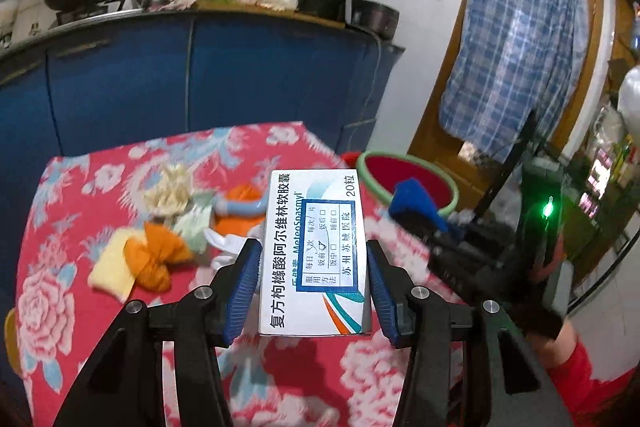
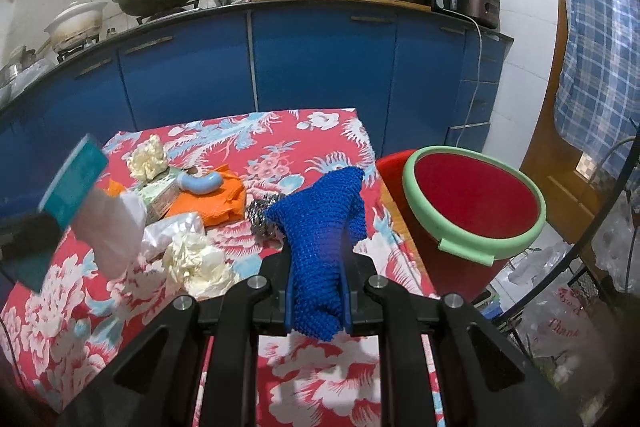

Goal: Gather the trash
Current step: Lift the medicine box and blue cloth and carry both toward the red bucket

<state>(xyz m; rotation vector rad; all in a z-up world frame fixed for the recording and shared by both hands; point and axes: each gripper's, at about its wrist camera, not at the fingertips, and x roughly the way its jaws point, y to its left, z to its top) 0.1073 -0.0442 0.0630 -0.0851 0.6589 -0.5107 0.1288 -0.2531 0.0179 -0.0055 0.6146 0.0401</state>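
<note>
My left gripper (image 1: 312, 259) is shut on a white medicine box (image 1: 314, 255) and holds it above the red floral table (image 1: 80, 307). The box also shows at the left of the right wrist view (image 2: 100, 223). My right gripper (image 2: 318, 301) is shut on a blue knitted cloth (image 2: 324, 223), held above the table's right part; the cloth shows in the left wrist view (image 1: 416, 203) too. A red bin with a green rim (image 2: 476, 199) stands off the table's right edge. Crumpled paper (image 2: 196, 263), orange wrappers (image 2: 216, 203) and a steel scourer (image 2: 262, 215) lie on the table.
Blue kitchen cabinets (image 2: 320, 67) with a wok, pots and appliances run behind the table. A wooden door with a checked blue curtain (image 1: 516, 43) is at the right. Plastic bags and a wire rack (image 2: 568, 291) stand right of the bin.
</note>
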